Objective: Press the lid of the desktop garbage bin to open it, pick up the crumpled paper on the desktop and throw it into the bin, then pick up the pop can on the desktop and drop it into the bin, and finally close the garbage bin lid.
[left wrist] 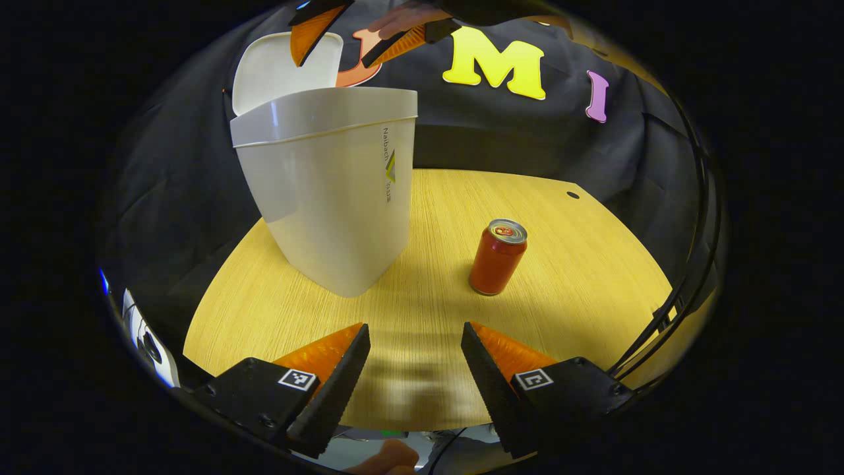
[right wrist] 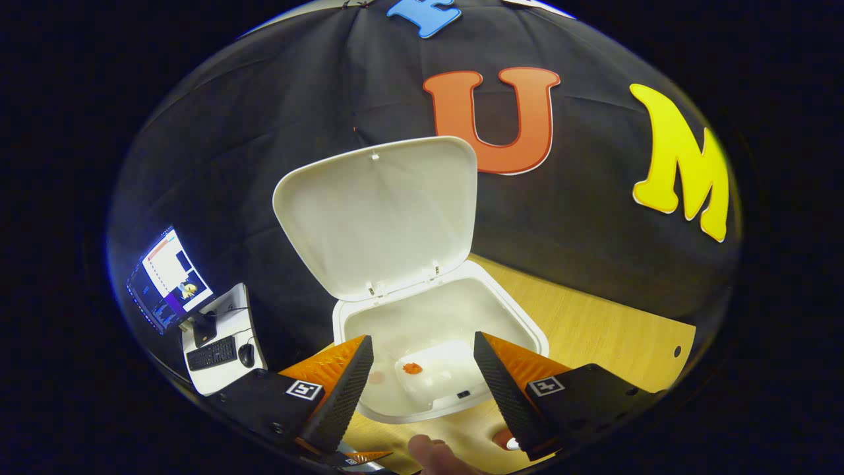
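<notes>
The white bin point(left wrist: 330, 191) stands on the wooden table with its lid point(left wrist: 277, 69) swung up at the back. To its right a red pop can point(left wrist: 498, 257) stands upright. My left gripper point(left wrist: 415, 369) hangs open and empty low over the table's near side, short of both. My right gripper point(left wrist: 349, 39) is above the bin's mouth. In the right gripper view it point(right wrist: 422, 382) is open and empty, looking down into the bin point(right wrist: 422, 313) past the raised lid point(right wrist: 376, 211). A small orange scrap point(right wrist: 412, 368) lies on the bin's floor.
The table point(left wrist: 422, 310) has a small hole point(left wrist: 572, 194) at its far right and black cables point(left wrist: 666, 316) along its right edge. A side desk with a monitor point(right wrist: 168, 277) and keyboard point(right wrist: 211, 353) stands off to the left of the bin.
</notes>
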